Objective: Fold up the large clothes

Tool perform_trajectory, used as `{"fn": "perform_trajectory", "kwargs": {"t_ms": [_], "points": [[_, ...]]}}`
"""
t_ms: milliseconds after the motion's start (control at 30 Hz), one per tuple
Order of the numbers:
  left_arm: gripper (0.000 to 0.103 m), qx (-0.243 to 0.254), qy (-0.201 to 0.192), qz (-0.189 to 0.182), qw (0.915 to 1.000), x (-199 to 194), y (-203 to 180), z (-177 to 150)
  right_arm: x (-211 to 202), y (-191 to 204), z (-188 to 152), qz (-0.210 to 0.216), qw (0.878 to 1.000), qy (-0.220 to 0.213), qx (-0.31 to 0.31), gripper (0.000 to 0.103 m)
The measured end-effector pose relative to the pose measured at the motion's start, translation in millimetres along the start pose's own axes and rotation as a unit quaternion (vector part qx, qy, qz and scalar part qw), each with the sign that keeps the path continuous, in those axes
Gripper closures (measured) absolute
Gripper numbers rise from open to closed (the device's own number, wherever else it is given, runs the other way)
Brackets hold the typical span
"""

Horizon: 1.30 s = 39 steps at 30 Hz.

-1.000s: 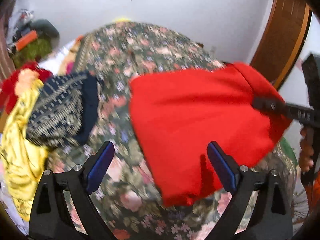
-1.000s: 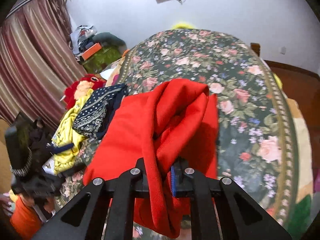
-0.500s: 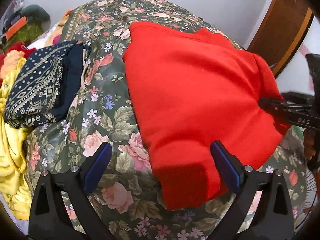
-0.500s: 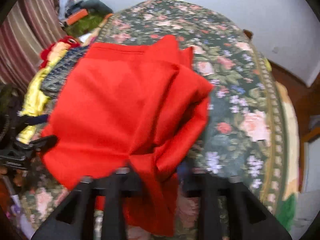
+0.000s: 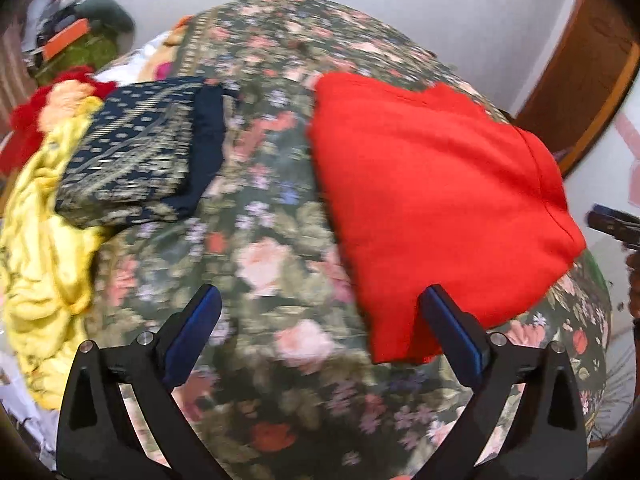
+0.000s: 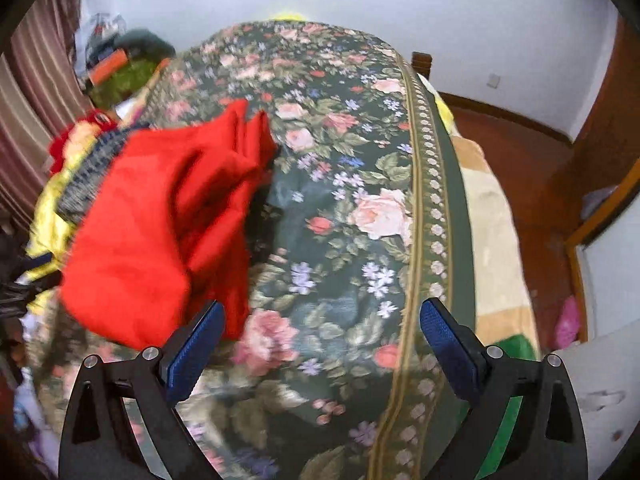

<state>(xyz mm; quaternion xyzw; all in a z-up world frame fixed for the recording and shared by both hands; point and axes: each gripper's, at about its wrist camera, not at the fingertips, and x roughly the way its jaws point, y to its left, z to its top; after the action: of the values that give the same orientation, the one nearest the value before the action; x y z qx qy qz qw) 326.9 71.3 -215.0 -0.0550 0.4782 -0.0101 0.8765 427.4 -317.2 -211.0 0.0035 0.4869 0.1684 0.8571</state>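
- The red garment (image 5: 432, 200) lies folded on the bed (image 5: 256, 208), on the flower-patterned bedspread, toward the bed's near right corner as the left wrist view shows it; its near edge reaches almost to the bed's near edge.
- In the right wrist view the same red garment (image 6: 160, 224) sits toward the bed's left side, its layers bunched and loosely stacked, with a shadowed gap under its right edge.
- The left hand-held gripper (image 5: 320, 336) hangs above the bed's near edge with its blue-padded fingers spread wide; nothing is between them, and the right-side finger overlaps the garment's near edge in the view.
- The right hand-held gripper (image 6: 320, 340) is likewise spread wide and empty, just right of the garment, over bare bedspread.
- A folded navy patterned cloth (image 5: 140, 160) rests near the bed's left edge, apart from the red garment.
- A crumpled yellow cloth (image 5: 44, 248) is heaped beside the navy one at the left edge.
- A striped curtain (image 6: 28, 92) hangs to the left of the bed.
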Motion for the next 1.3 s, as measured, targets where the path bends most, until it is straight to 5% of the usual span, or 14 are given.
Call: {"fn": "perform_trajectory", "kwargs": {"t_ms": [300, 633, 800, 1000, 1033, 1100, 1133, 1300], "points": [[0.001, -0.013, -0.034, -0.029, 0.9989, -18.4, 3.0, 38.7, -19.1, 50.5, 25.4, 0.095, 0.995, -0.032, -0.026, 0.005], [0.002, -0.050, 0.053, -0.133, 0.9884, 59.2, -9.9, 61.0, 72.9, 47.0, 48.3, 0.156, 0.986, 0.051, 0.017, 0.005], [0.002, -0.078, 0.066, -0.164, 0.9811, 86.9, -6.3, 66.0, 115.2, 30.5, 65.8, 0.194, 0.974, 0.085, 0.073, 0.005], [0.005, -0.095, 0.082, -0.207, 0.9702, 117.1, -9.7, 78.3, 147.5, 39.4, 74.9, 0.226, 0.967, 0.105, 0.057, 0.006], [0.007, -0.105, 0.083, -0.222, 0.9659, 122.5, -8.8, 80.1, 148.5, 42.6, 76.5, 0.231, 0.966, 0.102, 0.051, 0.008], [0.010, -0.121, 0.078, -0.237, 0.9607, 129.3, -7.4, 82.7, 152.1, 46.7, 77.9, 0.246, 0.963, 0.103, 0.050, 0.029], [0.012, -0.126, 0.074, -0.240, 0.9597, 130.2, -7.2, 83.4, 153.7, 47.8, 78.2, 0.241, 0.964, 0.102, 0.055, 0.029], [0.040, -0.135, 0.057, -0.242, 0.9591, 123.1, -0.8, 81.5, 145.0, 55.2, 79.7, 0.223, 0.970, 0.077, 0.051, 0.056]]}}
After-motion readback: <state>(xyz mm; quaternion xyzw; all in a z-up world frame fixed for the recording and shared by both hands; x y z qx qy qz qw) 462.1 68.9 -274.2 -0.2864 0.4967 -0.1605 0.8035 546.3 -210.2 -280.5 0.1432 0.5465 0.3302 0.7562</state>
